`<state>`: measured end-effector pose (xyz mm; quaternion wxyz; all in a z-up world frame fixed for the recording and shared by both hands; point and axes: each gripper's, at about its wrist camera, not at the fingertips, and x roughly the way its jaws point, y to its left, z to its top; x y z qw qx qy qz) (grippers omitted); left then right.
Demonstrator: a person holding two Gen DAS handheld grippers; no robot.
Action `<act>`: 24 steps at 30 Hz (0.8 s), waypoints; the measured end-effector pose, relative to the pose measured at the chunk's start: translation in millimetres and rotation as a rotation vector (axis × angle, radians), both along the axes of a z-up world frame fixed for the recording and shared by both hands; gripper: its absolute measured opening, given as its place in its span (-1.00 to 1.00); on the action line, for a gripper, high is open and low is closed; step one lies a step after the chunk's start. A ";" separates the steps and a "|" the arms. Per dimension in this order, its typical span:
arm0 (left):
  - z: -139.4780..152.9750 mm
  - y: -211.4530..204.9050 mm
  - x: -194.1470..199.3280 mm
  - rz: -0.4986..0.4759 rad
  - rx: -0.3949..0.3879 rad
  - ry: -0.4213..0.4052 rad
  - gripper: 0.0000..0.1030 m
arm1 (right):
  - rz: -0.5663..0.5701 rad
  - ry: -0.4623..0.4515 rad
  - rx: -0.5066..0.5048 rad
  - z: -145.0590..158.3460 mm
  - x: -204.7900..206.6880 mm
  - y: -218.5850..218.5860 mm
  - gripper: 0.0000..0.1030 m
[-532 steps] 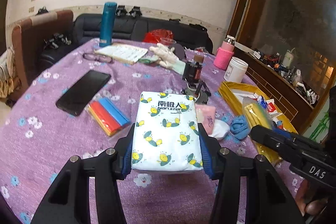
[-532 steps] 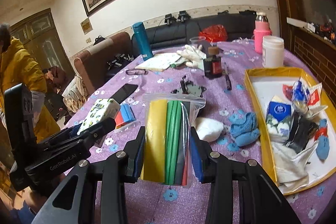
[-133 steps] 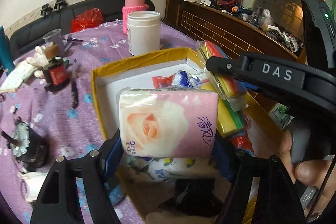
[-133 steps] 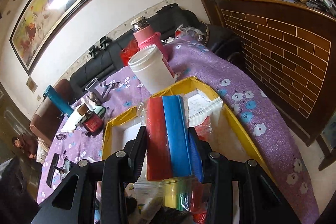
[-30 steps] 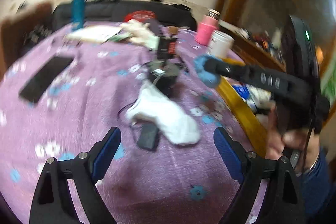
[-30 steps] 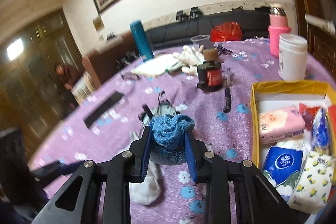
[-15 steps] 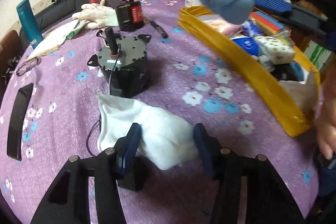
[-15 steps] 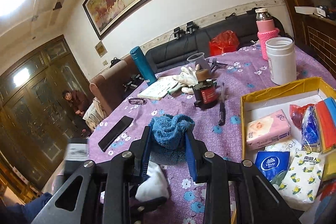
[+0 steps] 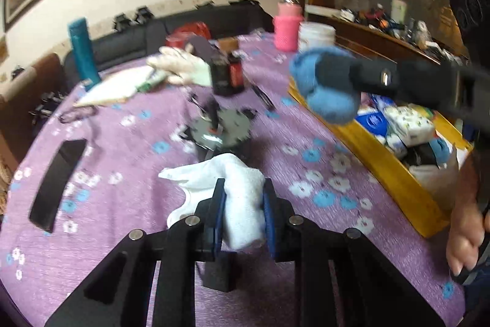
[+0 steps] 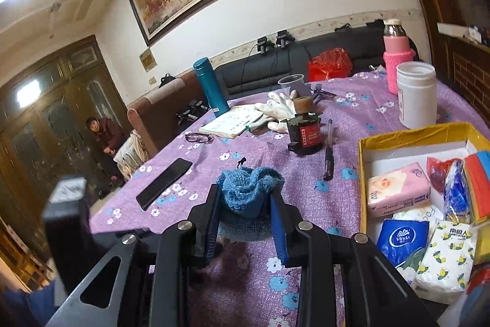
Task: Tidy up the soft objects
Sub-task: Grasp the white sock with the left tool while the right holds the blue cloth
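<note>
My left gripper [image 9: 242,219] is shut on a white sock [image 9: 235,189], lifted a little above the purple flowered tablecloth [image 9: 122,204]. My right gripper [image 10: 246,222] is shut on a blue knitted sock [image 10: 248,192] and holds it in the air left of the yellow box [image 10: 407,134]. It also shows in the left wrist view, where the blue sock [image 9: 330,100] hangs over the box's near wall [image 9: 382,167]. The box holds a pink tissue pack [image 10: 398,189], a blue tissue pack [image 10: 401,241], a bee-print pack [image 10: 447,256] and coloured bags.
On the table stand a grey motor [image 9: 220,131], a dark ink bottle [image 10: 306,134], a pen [image 10: 329,155], a black phone [image 10: 165,183], white gloves [image 10: 278,106], a notebook [image 10: 232,121], glasses [image 10: 199,138], a teal flask [image 10: 211,88], a white jar [image 10: 416,94] and a pink bottle [image 10: 396,57].
My left gripper closed on the white sock and lifted it off the cloth. My right gripper carried the blue sock higher and toward the yellow box.
</note>
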<state>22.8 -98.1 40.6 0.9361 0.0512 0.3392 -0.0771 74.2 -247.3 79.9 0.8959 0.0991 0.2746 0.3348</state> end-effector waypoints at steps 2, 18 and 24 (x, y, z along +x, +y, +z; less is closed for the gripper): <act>4.0 3.4 -0.4 0.032 0.007 -0.030 -0.60 | 0.011 -0.010 -0.015 -1.4 -2.4 5.2 -0.36; 17.4 18.9 -8.2 0.157 0.083 -0.149 -0.59 | 0.022 -0.029 -0.057 -9.2 -5.7 20.4 -0.36; 18.3 19.0 -9.2 0.165 0.095 -0.162 -0.59 | 0.010 -0.033 -0.055 -8.5 -5.3 19.0 -0.36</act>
